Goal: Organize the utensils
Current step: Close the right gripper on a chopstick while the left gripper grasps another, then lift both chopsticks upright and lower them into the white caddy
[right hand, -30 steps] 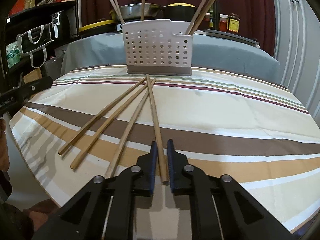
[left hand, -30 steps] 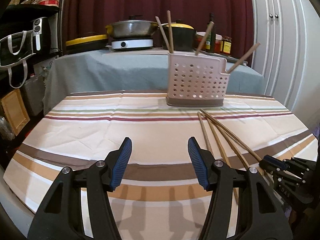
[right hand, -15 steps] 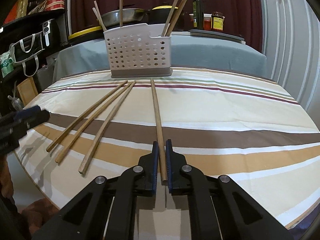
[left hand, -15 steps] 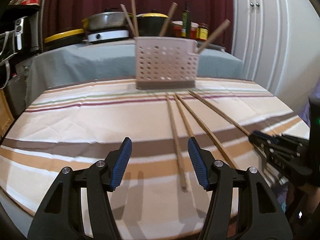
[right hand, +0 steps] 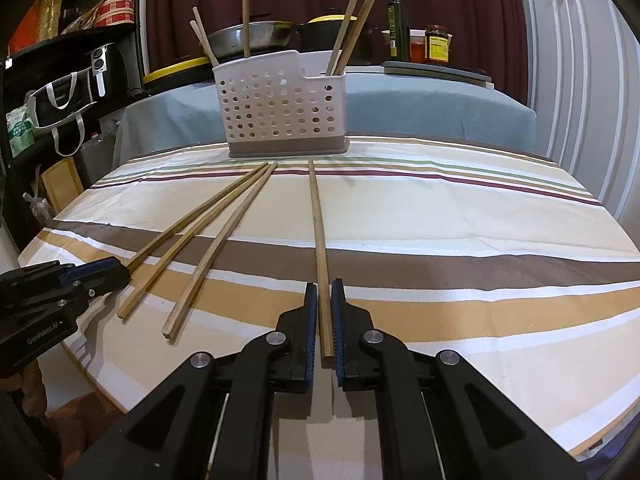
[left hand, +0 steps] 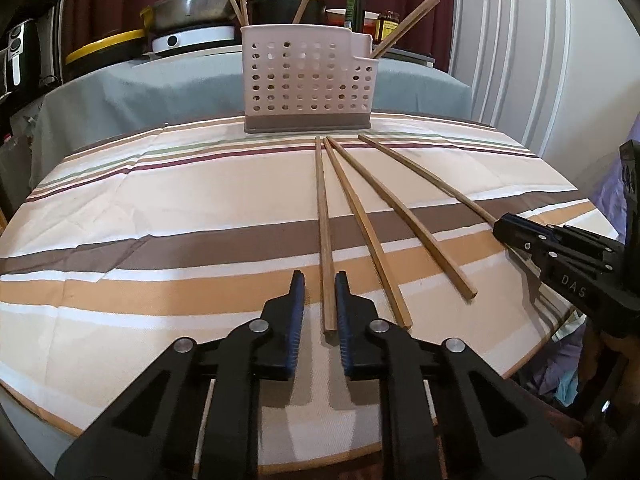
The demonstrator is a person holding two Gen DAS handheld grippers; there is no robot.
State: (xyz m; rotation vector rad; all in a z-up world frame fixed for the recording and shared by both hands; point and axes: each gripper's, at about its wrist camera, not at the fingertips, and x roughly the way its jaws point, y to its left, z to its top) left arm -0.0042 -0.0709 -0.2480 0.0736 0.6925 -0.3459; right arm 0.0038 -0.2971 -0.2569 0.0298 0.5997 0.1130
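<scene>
Landmark: white perforated holder (left hand: 306, 80) at the far side of the striped tablecloth (left hand: 160, 208); five chopsticks stand in it, three in the taller left section, two leaning out of the lower right section.

Loose chopsticks: four lie flat in front of the holder, far tips near its base, fanning out toward the near table edge.

Left gripper (left hand: 320, 312): low over the cloth, straddling the near end of the leftmost chopstick (left hand: 323, 220) as seen from the holder's front. A second ago its jaws were spread wide over bare cloth; now they have narrowed to a slim gap around the stick. The left pad shows daylight beside the wood, so I read them as partly closed, not yet pinching.

Right gripper (right hand: 325, 320): jaws closed on the near end of the rightmost chopstick (right hand: 318, 232). This grip is unchanged over the last second; the stick still looks flat on the cloth, though from this low angle a slight lift would be hard to tell.

Middle pair: two sticks (left hand: 400, 216) between the grippers, untouched.

Meaning: both hands are now committed, one stick each. Next likely step is finishing the left squeeze, then carrying both to the holder. Two would remain.
</scene>
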